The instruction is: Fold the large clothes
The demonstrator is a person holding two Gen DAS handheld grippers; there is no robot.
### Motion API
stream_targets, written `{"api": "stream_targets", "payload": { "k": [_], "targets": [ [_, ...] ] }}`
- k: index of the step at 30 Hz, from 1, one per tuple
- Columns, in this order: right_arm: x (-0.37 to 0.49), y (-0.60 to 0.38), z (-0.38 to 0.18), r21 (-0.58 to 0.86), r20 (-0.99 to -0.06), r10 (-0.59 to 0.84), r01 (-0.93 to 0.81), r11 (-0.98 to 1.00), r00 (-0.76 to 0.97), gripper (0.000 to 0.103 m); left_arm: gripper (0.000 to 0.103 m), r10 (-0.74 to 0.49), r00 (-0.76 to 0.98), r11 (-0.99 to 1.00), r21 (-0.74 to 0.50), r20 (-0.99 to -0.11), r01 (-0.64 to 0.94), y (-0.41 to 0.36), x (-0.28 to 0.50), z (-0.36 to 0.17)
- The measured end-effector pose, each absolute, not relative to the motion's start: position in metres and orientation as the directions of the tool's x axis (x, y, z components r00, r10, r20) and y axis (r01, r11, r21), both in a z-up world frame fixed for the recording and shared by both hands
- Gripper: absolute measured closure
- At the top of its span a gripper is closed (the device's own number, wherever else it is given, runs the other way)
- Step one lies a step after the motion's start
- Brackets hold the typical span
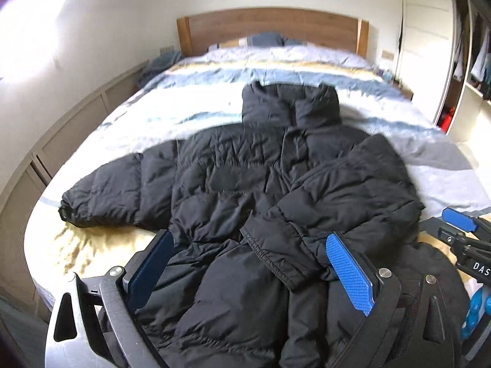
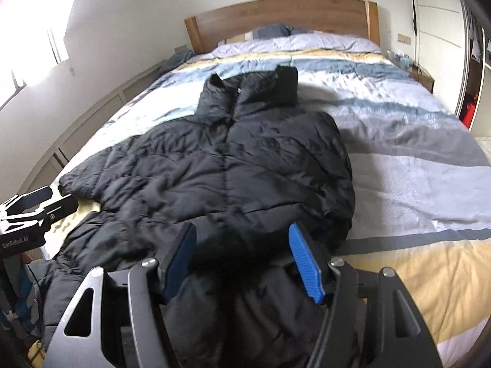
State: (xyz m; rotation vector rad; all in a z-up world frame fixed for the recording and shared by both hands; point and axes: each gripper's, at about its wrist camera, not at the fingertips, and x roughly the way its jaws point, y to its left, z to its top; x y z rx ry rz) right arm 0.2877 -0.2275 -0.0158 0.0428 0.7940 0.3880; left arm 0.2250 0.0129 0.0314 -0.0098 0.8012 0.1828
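Note:
A black puffer jacket [image 1: 239, 168] [image 2: 245, 159] lies front up on the bed, collar [image 1: 291, 107] toward the headboard. One sleeve [image 1: 353, 184] is folded across the body, its cuff [image 1: 270, 254] near the hem. The other sleeve [image 1: 107, 190] stretches out flat to the left. My left gripper [image 1: 250, 236] [image 2: 58, 197] stands wide open over the hem; its blue pad [image 1: 349, 276] is bare. My right gripper [image 2: 242, 227] hangs over the hem's right part, jaws apart, blue pad [image 2: 307, 263] uncovered. One of its fingers [image 1: 458, 219] shows at the right edge. The jacket's lower edge is hidden behind both grippers.
The striped blue, white and yellow duvet [image 2: 414, 153] covers the bed up to a wooden headboard [image 1: 270, 24] with pillows. A panelled wall [image 1: 61, 128] runs along the left. An open wardrobe [image 1: 472, 76] and a nightstand [image 2: 425, 76] stand to the right.

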Motion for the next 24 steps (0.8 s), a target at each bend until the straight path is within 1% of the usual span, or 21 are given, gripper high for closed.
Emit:
{"api": "stream_targets", "payload": {
  "k": [6, 20, 24],
  "targets": [
    [0.254, -0.221, 0.01, 0.181, -0.657, 0.343, -0.301, 0.936, 0.671, 0.042, 0.004, 0.14, 0.72, 0.986, 0.026, -0.68, -0.166, 0.028, 0.188, 0.054],
    [0.187, -0.213, 0.057, 0.168, -0.595, 0.326, -0.283, 0.944, 0.735, 0.042, 0.004, 0.134, 0.783, 0.984, -0.011, -0.608, -0.177, 0.049, 0.124, 0.082],
    [0.176, -0.209, 0.067, 0.155, -0.584, 0.319, -0.283, 0.946, 0.746, 0.042, 0.004, 0.114, 0.8, 0.986, -0.03, -0.589, -0.162, 0.051, 0.109, 0.088]
  ]
}}
